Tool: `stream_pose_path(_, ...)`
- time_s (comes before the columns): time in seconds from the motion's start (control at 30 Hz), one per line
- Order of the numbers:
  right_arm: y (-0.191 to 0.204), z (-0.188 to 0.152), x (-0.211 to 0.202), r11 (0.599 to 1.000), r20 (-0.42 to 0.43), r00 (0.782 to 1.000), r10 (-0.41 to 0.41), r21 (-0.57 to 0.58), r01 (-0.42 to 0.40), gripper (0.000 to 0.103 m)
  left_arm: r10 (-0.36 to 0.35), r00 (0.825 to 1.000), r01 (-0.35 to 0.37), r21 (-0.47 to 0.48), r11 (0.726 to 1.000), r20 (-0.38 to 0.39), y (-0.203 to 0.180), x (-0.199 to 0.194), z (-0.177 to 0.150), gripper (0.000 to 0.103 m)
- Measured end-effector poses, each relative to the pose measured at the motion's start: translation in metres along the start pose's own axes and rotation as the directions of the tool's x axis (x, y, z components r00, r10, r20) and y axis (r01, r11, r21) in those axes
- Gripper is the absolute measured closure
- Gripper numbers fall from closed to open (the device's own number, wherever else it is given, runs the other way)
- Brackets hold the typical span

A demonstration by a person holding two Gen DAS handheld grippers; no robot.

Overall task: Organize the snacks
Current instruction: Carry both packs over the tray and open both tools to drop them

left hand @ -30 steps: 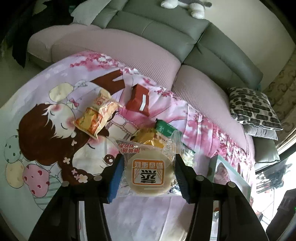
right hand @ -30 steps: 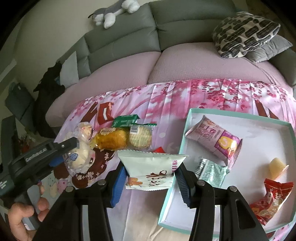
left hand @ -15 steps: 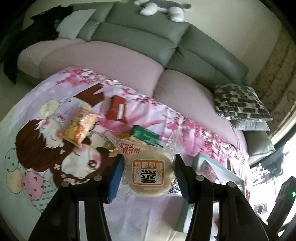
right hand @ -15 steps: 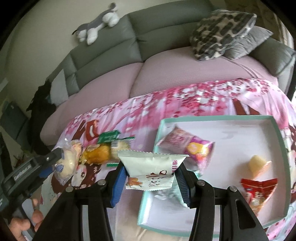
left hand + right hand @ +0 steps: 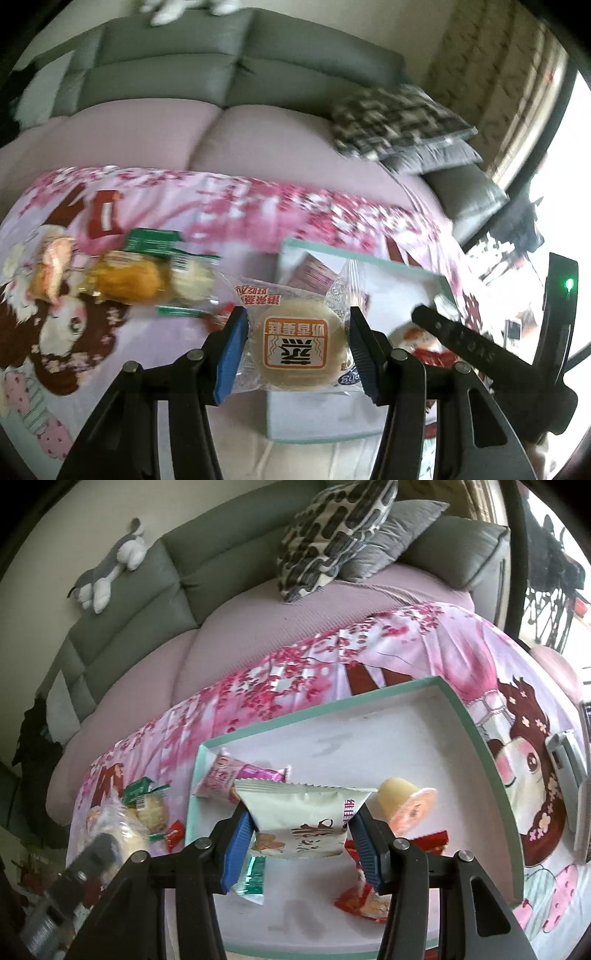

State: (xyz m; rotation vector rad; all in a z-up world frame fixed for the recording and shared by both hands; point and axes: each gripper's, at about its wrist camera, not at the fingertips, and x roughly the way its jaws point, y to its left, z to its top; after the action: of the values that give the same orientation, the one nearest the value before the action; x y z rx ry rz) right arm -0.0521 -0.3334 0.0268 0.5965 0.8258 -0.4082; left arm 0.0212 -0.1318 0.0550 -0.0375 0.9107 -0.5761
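Round cake: a pale disc in a clear wrapper (image 5: pixel 295 343) with an orange-framed label, clamped between the blue pads of the left gripper (image 5: pixel 297 349), held over the near left corner of the tray.
Left gripper: jaws partly closed, each pad pressing a side of the wrapper; nothing else in them.
White packet: a cream pouch (image 5: pixel 303 821) with a serrated top edge and dark script, gripped at its lower sides by the right gripper (image 5: pixel 301 834), hanging above the tray floor.
Right gripper: jaws partly closed on the packet, pads touching both edges.
Tray: a shallow white box with a teal rim (image 5: pixel 476 731), lying on the blanket.
In the tray: a pink packet (image 5: pixel 236 775) at the far left corner, a jelly cup (image 5: pixel 402 803) tipped on its side near the middle, a red packet (image 5: pixel 365 897) and a silver-green sachet (image 5: pixel 253 877) toward the near edge.
Outside the tray: to its left, a yellow cake (image 5: pixel 125 278), a pale cake (image 5: pixel 192 280), a green packet (image 5: pixel 151 240) and a red packet (image 5: pixel 103 218); this side is blurred, so wrappers are hard to make out.
Blanket: pink cartoon print (image 5: pixel 406 638), spread over a mauve sofa seat (image 5: pixel 147 136).
Beyond: grey backrest (image 5: pixel 207 561), patterned cushion (image 5: pixel 332 528), plush cat (image 5: pixel 107 568) on top.
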Motion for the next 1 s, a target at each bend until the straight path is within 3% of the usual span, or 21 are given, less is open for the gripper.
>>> stream_pose_path(0.27,-0.019,0.000,0.003,0.998,-0.011,0.999,-0.040,0.049,0.041,0.049,-0.005,0.999,0.009,0.129,0.992,-0.037,-0.041,0.027,-0.009,0.047)
stream_pose_path(0.67,-0.030,0.000,0.006,0.996,-0.029,0.998,-0.050,0.071,0.052,0.049,-0.011,0.998,0.024,0.214,0.976,-0.062,-0.068,0.054,-0.016,0.045)
stream_pose_path(0.87,-0.029,-0.001,0.006,0.996,-0.033,0.998,-0.055,0.062,0.057,0.047,-0.006,0.998,0.022,0.238,0.971,-0.067,-0.075,0.055,-0.019,0.034)
stream_pose_path(1.0,-0.030,0.000,0.007,0.996,-0.040,0.997,-0.063,0.067,0.066,0.046,0.000,0.999,0.013,0.232,0.973,-0.055,-0.072,0.052,-0.017,0.034)
